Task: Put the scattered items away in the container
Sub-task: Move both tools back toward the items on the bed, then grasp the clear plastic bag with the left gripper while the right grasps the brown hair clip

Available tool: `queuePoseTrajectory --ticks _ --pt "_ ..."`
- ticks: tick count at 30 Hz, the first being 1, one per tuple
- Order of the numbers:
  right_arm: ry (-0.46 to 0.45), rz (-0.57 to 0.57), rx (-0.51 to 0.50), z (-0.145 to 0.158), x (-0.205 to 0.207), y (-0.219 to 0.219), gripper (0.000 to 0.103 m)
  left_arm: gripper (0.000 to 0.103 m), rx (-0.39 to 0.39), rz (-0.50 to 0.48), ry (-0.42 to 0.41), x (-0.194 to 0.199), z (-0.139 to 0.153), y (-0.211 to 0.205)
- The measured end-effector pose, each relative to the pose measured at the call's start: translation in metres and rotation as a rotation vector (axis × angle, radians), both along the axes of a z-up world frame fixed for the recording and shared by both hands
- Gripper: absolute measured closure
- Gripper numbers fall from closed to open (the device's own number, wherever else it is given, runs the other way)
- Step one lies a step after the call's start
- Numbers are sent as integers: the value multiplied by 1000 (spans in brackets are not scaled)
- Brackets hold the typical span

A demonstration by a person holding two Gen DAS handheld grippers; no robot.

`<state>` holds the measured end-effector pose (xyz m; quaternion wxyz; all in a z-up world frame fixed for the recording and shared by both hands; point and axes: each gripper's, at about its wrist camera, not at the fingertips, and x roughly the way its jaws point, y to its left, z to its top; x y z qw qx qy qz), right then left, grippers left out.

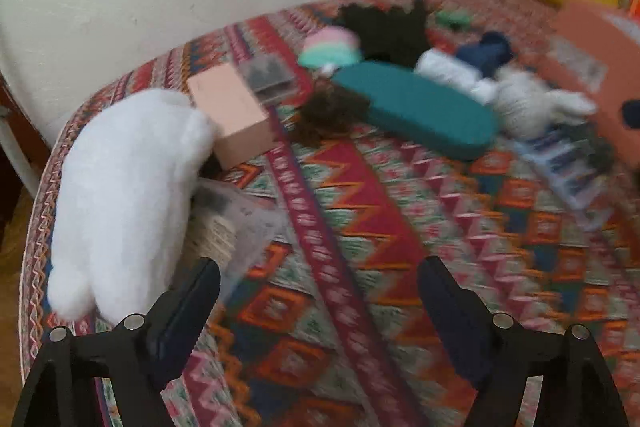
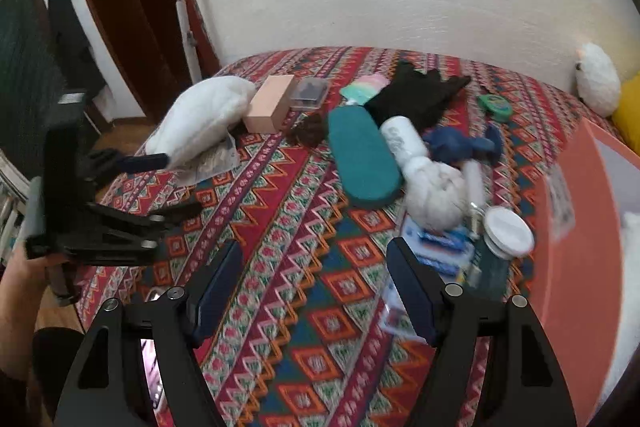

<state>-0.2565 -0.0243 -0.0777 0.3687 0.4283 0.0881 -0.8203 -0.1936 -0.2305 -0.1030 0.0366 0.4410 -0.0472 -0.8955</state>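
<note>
Left wrist view is smeared all over, worst at the right: the orange container (image 1: 592, 67) and the clear packet (image 1: 568, 163) beside it are just streaks. The container is cut off by the right edge in both views (interior barely shows). White plush (image 1: 120, 203) hides part of a plastic bag (image 1: 244, 227).
</note>
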Motion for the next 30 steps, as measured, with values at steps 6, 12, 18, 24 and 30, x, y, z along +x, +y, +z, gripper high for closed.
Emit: queuePoseTrajectory --ticks 6,12,18,24,30 --pt "-66 61 9 -28 -29 -50 26 18 -56 35 -56 -33 -35 -33" --pt "-205 -35 -66 -73 -76 -91 27 9 -112 32 -44 -41 -59 -61" --pt "-256 -198 -146 -100 -117 -121 27 0 -25 49 4 -36 -67 -81" --pt "-284 -240 -183 -103 -128 -129 20 5 19 41 11 -45 -69 -82" --pt "-313 -282 -219 -105 -139 -137 87 55 125 46 -10 -37 -60 -91"
